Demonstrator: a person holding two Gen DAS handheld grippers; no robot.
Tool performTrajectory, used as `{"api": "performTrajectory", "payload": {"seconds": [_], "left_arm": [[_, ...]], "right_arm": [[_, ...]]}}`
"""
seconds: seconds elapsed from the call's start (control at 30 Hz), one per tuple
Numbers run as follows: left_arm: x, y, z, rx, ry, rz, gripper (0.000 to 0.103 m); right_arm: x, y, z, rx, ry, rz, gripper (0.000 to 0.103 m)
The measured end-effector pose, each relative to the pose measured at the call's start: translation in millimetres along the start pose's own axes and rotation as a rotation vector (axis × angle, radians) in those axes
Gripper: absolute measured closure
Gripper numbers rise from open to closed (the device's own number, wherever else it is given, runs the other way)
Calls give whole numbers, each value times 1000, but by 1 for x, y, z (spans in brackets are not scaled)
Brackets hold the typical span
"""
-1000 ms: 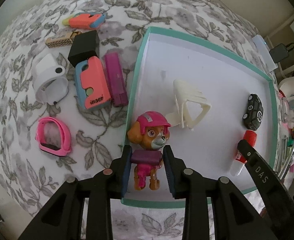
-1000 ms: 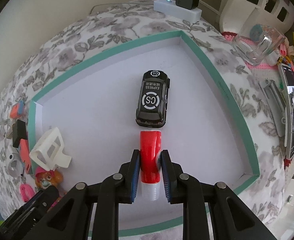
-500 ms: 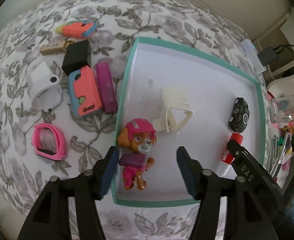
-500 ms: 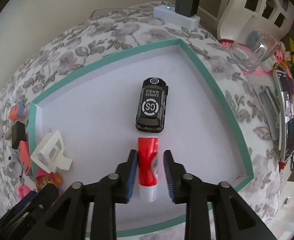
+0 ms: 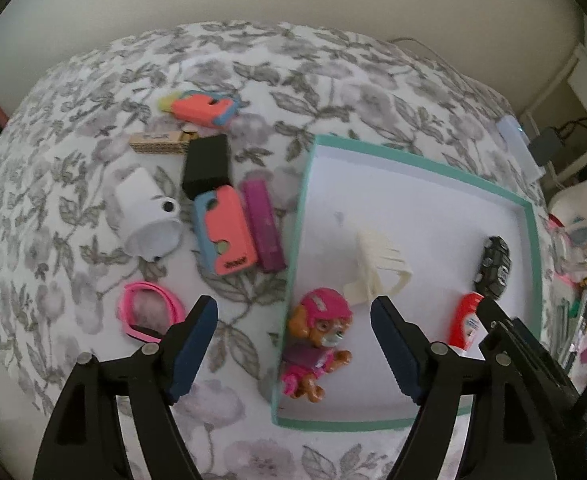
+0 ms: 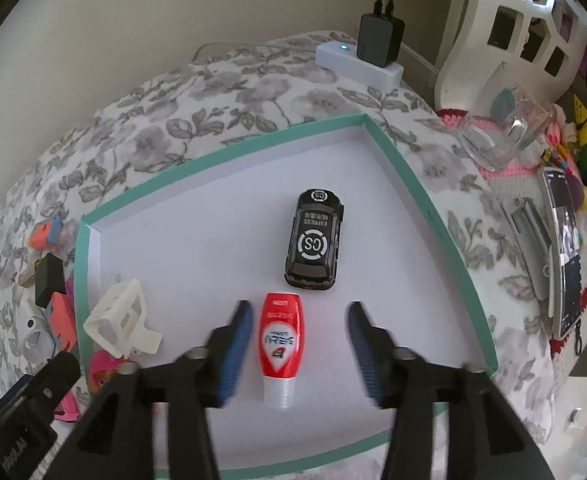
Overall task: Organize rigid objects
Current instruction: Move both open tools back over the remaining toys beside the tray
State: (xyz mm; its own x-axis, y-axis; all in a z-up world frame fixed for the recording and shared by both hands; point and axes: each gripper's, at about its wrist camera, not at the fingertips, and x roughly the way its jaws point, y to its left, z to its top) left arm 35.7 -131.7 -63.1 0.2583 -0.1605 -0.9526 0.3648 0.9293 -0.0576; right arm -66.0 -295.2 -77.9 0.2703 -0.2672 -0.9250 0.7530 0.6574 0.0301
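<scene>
A teal-rimmed white tray [image 5: 298, 216] [image 6: 433, 208] holds a pink puppy figure [image 5: 319, 344], a cream plastic frame [image 5: 377, 276] [image 6: 119, 318], a black toy car [image 6: 313, 244] [image 5: 493, 266] and a red tube [image 6: 280, 344] [image 5: 467, 318]. My left gripper [image 5: 293, 322] is open wide, above the puppy at the tray's left wall. My right gripper [image 6: 299, 326] is open around the red tube, which lies flat on the tray floor.
On the floral cloth left of the tray lie a pink bracelet [image 5: 149, 312], a white cup-like part [image 5: 147, 214], a coral-and-blue case [image 5: 225, 236], a purple bar [image 5: 263, 226], a black block [image 5: 207, 164] and a coral toy [image 5: 201, 108]. A power strip [image 6: 357, 62], glass and phone [image 6: 565, 252] sit right.
Both grippers opened and pulled back. The left let go of the puppy figure, now lying in the tray. The right let go of the red tube.
</scene>
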Motion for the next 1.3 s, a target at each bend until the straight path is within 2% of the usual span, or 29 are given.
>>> {"api": "performTrajectory", "payload": {"seconds": [0.1,0.37,0.47,0.57,0.7,1.03,1.17,1.3], "left_arm": [[0,7,2,-17,-16,50,6],[9,25,5,-60,-36,176,5],[12,31,5,-84,-29,190,5],[14,36,5,-108,-26,189,5],[15,41,5,-124,-34,202,5],[14,59,8,-181,-48,215,5],[8,68,10,-202,-56,193,5],[-10,84,14,-223,-109,191,5]], "right_arm": [[-1,2,0,-6,-6,-1,42],[-1,11,-2,-42,-19,20,28],[-2,13,-2,-53,-25,28,20],[-2,15,-2,-58,-29,39,18],[-3,16,-2,-62,-38,49,0],[-3,25,-5,-96,-35,61,0],[-11,32,-6,-111,-40,78,0],[-27,47,-9,-145,-82,98,0]]}}
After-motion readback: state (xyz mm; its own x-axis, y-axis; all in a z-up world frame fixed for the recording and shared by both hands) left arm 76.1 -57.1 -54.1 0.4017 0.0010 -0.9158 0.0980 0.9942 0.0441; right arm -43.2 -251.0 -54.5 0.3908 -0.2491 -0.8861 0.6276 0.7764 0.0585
